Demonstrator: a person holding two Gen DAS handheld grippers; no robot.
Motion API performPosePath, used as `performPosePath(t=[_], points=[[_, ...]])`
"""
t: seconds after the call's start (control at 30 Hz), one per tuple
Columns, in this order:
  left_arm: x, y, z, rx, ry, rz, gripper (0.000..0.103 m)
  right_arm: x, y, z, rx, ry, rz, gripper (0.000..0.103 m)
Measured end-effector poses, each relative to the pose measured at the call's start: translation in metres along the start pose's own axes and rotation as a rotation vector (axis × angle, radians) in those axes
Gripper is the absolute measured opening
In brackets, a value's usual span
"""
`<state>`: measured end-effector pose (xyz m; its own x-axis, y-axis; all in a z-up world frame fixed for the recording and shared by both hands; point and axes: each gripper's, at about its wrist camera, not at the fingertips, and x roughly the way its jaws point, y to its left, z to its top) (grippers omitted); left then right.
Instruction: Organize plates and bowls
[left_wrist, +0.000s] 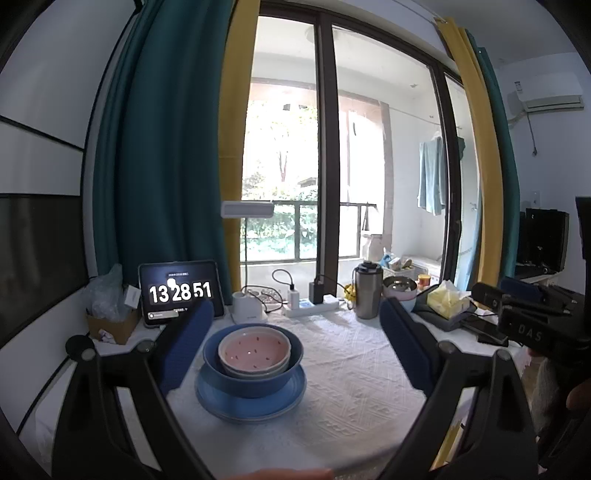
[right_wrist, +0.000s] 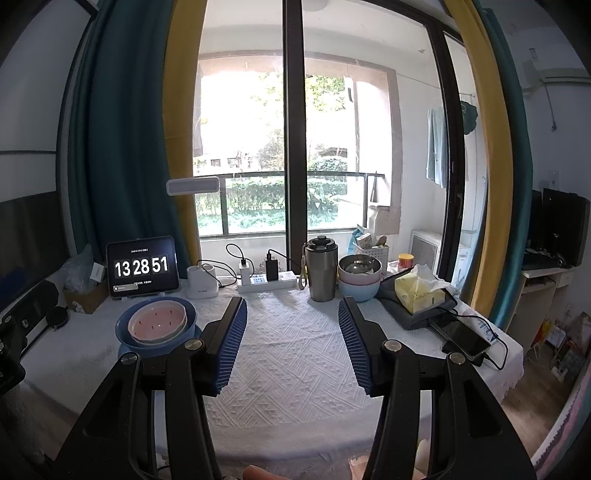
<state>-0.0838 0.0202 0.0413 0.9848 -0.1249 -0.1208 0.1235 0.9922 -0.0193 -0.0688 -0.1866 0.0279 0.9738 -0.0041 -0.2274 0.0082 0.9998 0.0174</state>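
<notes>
At the far left of the table (right_wrist: 295, 350), a tablet (right_wrist: 141, 266) shows a clock against the teal curtain. Just in front of it sits the stack: a pink bowl (left_wrist: 254, 350) nested in a blue bowl (left_wrist: 253, 363), which rests on a blue plate (left_wrist: 251, 397). The left tool (left_wrist: 295, 321) hangs with its jaws spread wide and empty, the stack lying near its left finger without touching it. Further right, the right tool (right_wrist: 292, 321) is likewise open and grips nothing, over bare white cloth. Behind it stand a steel tumbler (right_wrist: 322, 267), more stacked bowls (right_wrist: 359, 278) and a yellow tissue pack (right_wrist: 419, 291).
</notes>
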Motion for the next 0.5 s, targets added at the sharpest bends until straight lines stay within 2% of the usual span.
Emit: performPosePath(t=[0.5], points=[[0.0000, 0.0003, 0.0000, 0.001, -0.001, 0.001, 0.093, 0.0007, 0.0020, -0.0009, -0.003, -0.002, 0.001, 0.055]])
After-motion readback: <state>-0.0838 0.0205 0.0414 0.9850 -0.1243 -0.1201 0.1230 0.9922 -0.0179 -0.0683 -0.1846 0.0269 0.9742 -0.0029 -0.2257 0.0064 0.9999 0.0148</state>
